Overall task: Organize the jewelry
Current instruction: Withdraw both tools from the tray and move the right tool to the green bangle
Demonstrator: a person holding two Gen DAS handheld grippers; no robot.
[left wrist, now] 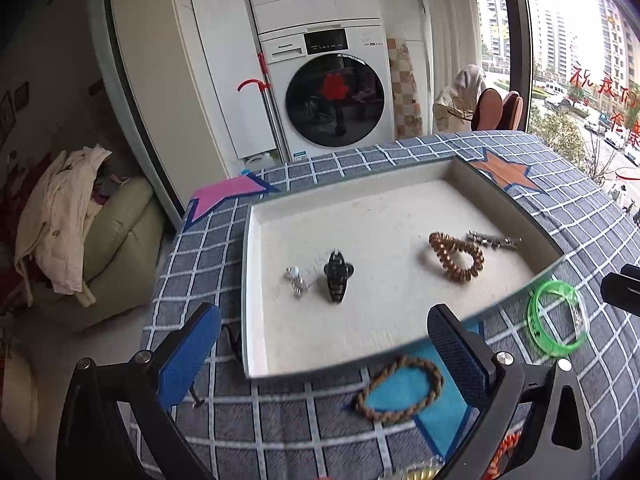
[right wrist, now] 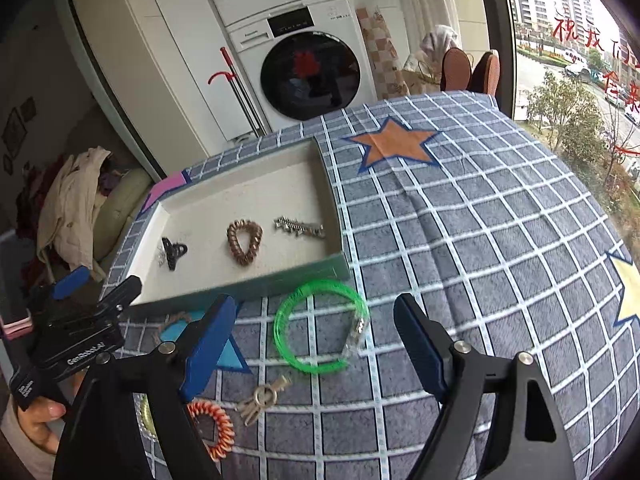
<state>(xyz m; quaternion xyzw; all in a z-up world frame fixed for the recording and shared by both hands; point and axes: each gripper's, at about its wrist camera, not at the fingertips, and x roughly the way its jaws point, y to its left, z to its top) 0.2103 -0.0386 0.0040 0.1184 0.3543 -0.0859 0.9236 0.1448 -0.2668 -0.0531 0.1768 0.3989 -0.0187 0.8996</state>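
The tray [left wrist: 256, 248] sits on the checked cloth [right wrist: 460, 240] and already holds four pieces: a brown coil [left wrist: 456, 258], a black clip [left wrist: 337, 276], a silver clasp [left wrist: 494, 240] far right and small silver bits [left wrist: 295, 278] left of the clip. Left outside, near the tray's front edge: green bangle [right wrist: 320, 326], braided band [left wrist: 400, 388], orange coil [right wrist: 214, 426], keys [right wrist: 262, 396] (if they count). By my reading, roughly half done. Left gripper [left wrist: 324, 356] spread wide, empty; right gripper [right wrist: 316, 344] spread, the bangle lying between its fingers, unpinched
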